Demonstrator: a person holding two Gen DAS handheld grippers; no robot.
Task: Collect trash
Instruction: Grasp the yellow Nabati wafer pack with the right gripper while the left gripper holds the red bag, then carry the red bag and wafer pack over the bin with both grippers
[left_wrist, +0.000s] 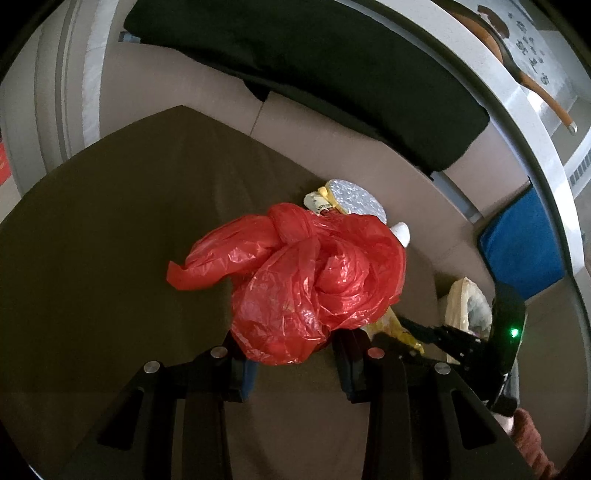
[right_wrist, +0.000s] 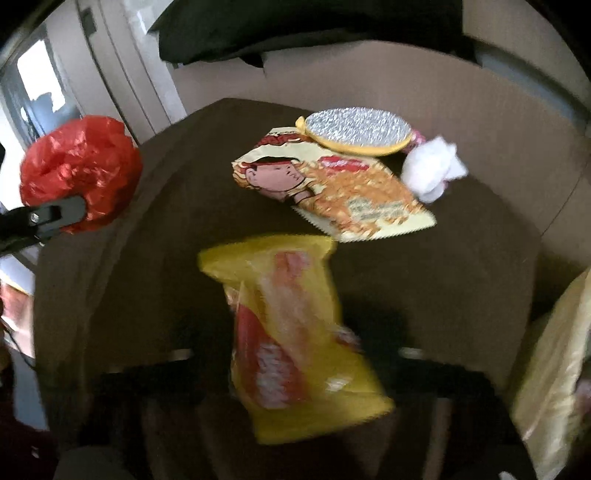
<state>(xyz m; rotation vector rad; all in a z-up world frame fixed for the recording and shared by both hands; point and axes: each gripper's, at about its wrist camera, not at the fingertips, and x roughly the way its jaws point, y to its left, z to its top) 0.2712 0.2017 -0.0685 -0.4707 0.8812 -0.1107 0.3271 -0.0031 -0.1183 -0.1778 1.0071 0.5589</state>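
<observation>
Right now the left gripper (left_wrist: 291, 354) pinches the red bag (left_wrist: 306, 280), and the right gripper (right_wrist: 295, 365) is blurry but seems to pinch the yellow wrapper (right_wrist: 295, 332) — the noodle packet (right_wrist: 332, 188), foil lid (right_wrist: 358, 127) and tissue (right_wrist: 430, 173) still lie on the table (right_wrist: 461, 277).

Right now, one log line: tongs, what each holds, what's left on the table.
left tongs: red bag between fingers | right tongs: yellow packet, blurred | left: noodle wrapper, foil lid, tissue
</observation>
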